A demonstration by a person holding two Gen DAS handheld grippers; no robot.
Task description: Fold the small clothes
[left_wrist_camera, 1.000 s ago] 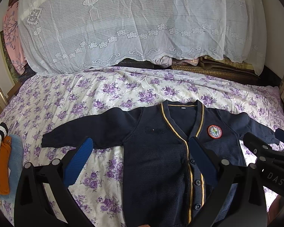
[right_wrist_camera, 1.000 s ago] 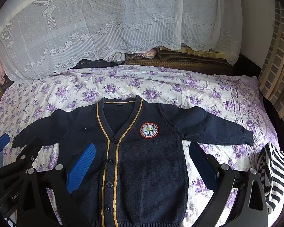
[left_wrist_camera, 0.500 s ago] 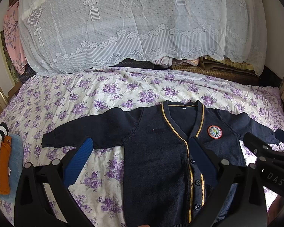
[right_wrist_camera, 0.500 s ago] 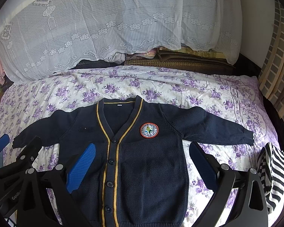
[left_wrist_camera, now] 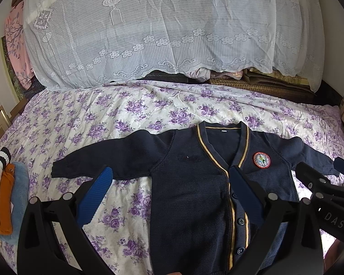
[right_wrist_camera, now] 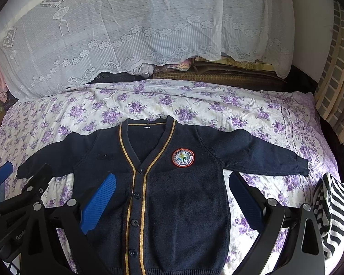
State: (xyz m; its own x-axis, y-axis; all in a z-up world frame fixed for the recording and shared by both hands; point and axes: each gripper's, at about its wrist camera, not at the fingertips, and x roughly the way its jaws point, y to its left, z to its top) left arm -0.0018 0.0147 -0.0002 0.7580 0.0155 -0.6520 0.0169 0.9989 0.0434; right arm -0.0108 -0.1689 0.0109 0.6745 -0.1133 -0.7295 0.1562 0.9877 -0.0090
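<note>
Almost nothing has moved since the earlier frames: both grippers hang in nearly the same spot above the bed, and the cardigan sits a shade lower in each wrist view, no more.

The navy knitted cardigan with yellow-striped button placket [right_wrist_camera: 178, 194] lies flat and face up on the white bedsheet printed with purple flowers [left_wrist_camera: 84, 123], buttoned, both sleeves spread out to the sides and its collar pointing away from the cameras. A round red-rimmed embroidered badge [right_wrist_camera: 182, 157] sits on the chest, just ahead of the right gripper's gap.

The left gripper [left_wrist_camera: 172, 197] is released, its blue ribbed fingers [left_wrist_camera: 96, 197] wide apart and holding nothing. One finger hovers over bare sheet just short of the spread sleeve; the other hangs over the button placket. Beyond that second finger, at the edge of the view, the right gripper's black frame shows.

The right gripper [right_wrist_camera: 174, 201] is likewise released and empty, its fingers [right_wrist_camera: 98, 204] straddling the cardigan's body: one over the panel beside the placket, the other over the sheet just outside the side seam, under the far sleeve.

Outside the left gripper's outer finger lies a small stack of white, orange and light blue garments [left_wrist_camera: 4, 199]. Outside the right gripper's outer finger sits a black-and-white striped garment [right_wrist_camera: 332, 210]. Ahead of both, past the collar, a white lace cover [right_wrist_camera: 135, 29] drapes over piled bedding.
</note>
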